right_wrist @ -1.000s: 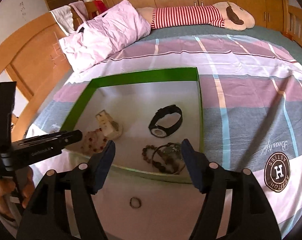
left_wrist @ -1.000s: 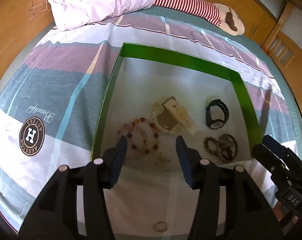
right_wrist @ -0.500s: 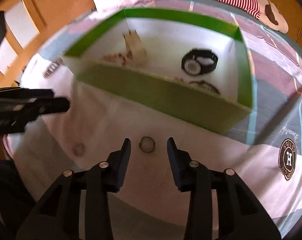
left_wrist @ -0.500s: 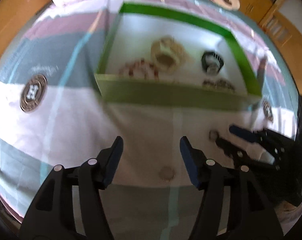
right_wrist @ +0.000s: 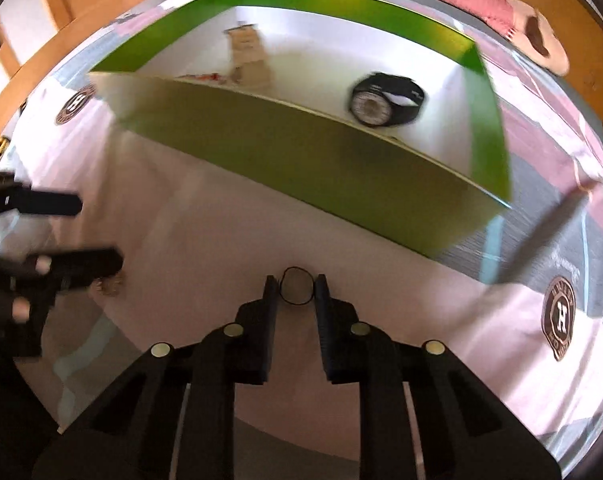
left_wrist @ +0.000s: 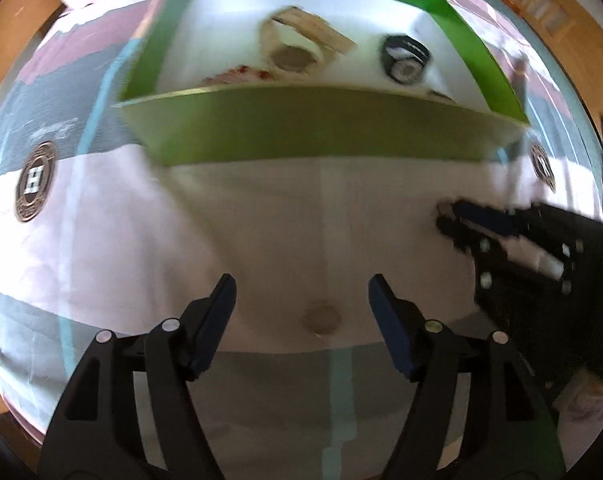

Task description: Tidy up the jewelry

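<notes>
Green walls of one box (left_wrist: 325, 128) filled the upper half of the left wrist view, its long axis running left to right across the bedspread (left_wrist: 101, 248). Inside lay one black watch (left_wrist: 405, 62) toward the right wall, one beige strap (left_wrist: 301, 46) near the middle, and a blurred reddish bead string (left_wrist: 241, 74) against the near wall. The left gripper (left_wrist: 301, 300) stood released, fingers wide apart, with one small blurred ring (left_wrist: 321, 318) lying flat on the bedspread between them, touching neither. The right gripper (left_wrist: 453, 220) showed at the right edge, too blurred there to tell its state.

From the right wrist view, the box (right_wrist: 341, 176) lay slanted, near wall running from upper left down to lower right. One watch (right_wrist: 385, 98) sat on its side by the right wall; one strap (right_wrist: 249, 56) pointed toward the far wall. The right gripper (right_wrist: 296, 286) was clenched about one dark ring (right_wrist: 296, 285) on the bedspread (right_wrist: 205, 240), just before the near wall; its fingers touched the ring on both sides. The left gripper (right_wrist: 97, 236) stood open at the left edge, above the second ring (right_wrist: 109, 286).
</notes>
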